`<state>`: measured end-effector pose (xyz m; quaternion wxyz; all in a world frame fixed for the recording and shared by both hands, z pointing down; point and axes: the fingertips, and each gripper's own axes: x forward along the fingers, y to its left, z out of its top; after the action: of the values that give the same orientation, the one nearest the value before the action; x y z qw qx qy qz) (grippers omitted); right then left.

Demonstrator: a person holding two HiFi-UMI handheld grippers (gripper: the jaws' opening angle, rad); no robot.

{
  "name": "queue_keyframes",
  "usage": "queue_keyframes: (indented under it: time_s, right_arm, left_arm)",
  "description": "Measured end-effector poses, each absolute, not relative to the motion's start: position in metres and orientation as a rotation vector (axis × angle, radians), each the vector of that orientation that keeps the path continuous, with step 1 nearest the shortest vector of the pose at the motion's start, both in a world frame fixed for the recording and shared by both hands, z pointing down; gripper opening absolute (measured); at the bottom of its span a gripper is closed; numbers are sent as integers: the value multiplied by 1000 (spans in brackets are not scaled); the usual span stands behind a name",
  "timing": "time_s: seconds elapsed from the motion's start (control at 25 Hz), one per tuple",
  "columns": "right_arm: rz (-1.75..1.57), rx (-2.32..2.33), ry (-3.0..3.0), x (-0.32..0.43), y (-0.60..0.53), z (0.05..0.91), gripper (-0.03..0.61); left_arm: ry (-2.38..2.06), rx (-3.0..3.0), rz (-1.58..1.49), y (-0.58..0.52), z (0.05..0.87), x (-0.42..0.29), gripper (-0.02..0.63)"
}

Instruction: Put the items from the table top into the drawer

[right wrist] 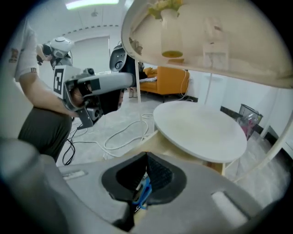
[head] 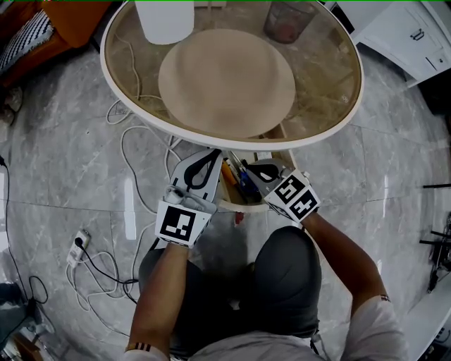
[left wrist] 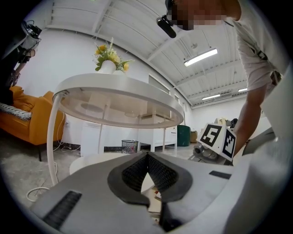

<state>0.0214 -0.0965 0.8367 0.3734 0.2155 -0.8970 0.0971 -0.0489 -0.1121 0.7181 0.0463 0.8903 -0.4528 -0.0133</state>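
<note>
1. Pens, blue and orange plastic (head: 238,181), lie in the open pale wooden drawer (head: 243,206) under the round glass-topped table (head: 310,139).
2. Right gripper (head: 252,168) hangs over them with jaws together, apparently empty; left gripper (head: 213,155) is likewise closed, beside the drawer.
3. Risk: a closed tip could snag a pen or bump the drawer rim, flicking pens out.

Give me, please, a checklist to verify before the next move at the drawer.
1. Drawer open: ok.
2. Left gripper shut, nothing between its jaws: ok.
3. Right gripper jaws together: ok.
4. Blue item free from the right gripper: cannot tell; it shows through the gap at the jaws.
5. Table top emptied: not ok; a white vase stands on it.
6. Both grippers clear of the table rim above: ok.
</note>
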Motion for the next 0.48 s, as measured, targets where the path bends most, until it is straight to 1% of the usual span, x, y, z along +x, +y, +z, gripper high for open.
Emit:
queue_keyframes:
  time_s: [0.32,0.48]
  right_arm:
    - [139,620,-2504,-3,-100,777,2]
    - [83,627,-2635,-17,-91,736,0]
  left_arm:
    - [-1372,2710,16,-104,716,-46,0]
    - [-1373,2706,-16,-94,700,-44,0]
